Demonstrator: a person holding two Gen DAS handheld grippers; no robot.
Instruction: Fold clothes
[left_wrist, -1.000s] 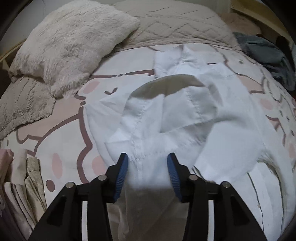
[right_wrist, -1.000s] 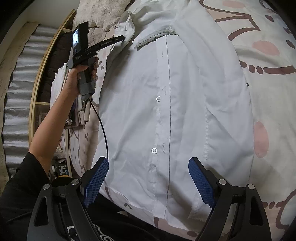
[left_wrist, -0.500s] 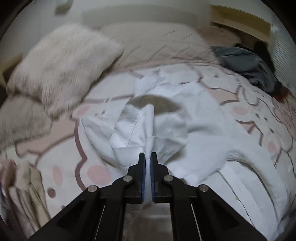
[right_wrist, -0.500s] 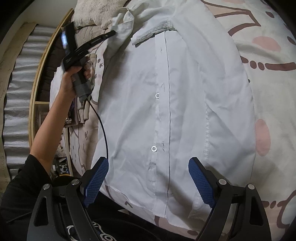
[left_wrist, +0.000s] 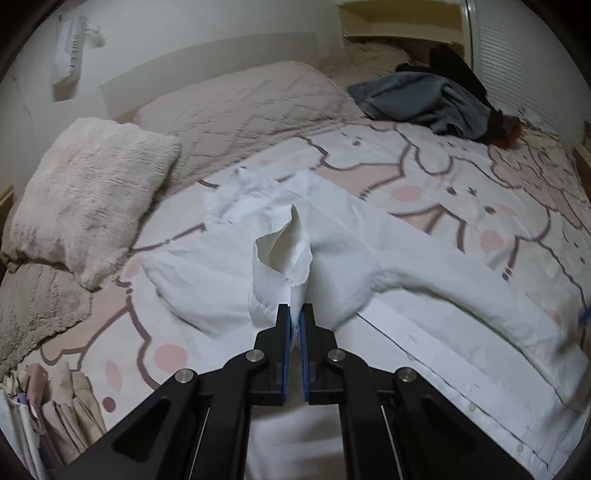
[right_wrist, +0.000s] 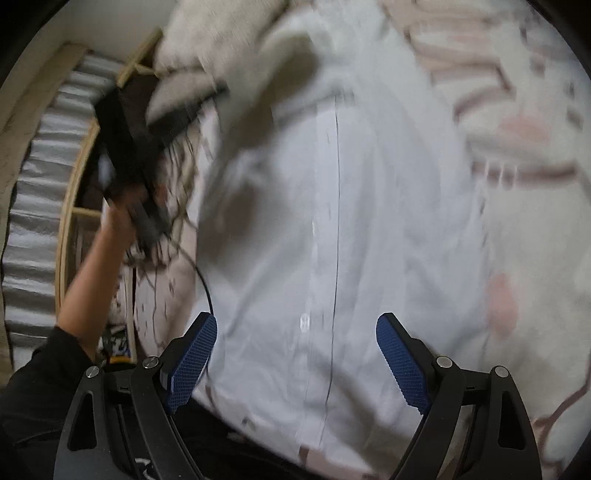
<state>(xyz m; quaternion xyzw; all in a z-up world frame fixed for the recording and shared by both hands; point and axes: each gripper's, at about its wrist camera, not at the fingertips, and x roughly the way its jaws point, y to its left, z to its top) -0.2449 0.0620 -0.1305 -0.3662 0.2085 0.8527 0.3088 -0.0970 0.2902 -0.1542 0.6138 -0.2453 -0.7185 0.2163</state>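
A fluffy pillow (left_wrist: 88, 199) lies at the bed's (left_wrist: 480, 192) left. The white shirt (left_wrist: 388, 258) is spread across the bed, and the left gripper (left_wrist: 294, 325) has its fingers clamped on a raised fold of it. The right gripper (right_wrist: 295, 354) hovers over the shirt's button placket, fingers wide apart.

**Bed and what lies on it**

Bed (left_wrist: 424, 177) under a cartoon-print cover; white shirt (left_wrist: 369, 258) spread across the middle, fluffy pillow (left_wrist: 88, 199) at left, beige quilt (left_wrist: 240, 99) along the head, blue-grey clothes (left_wrist: 424, 99) heaped far right, folded beige clothes (left_wrist: 62, 402) at near-left edge
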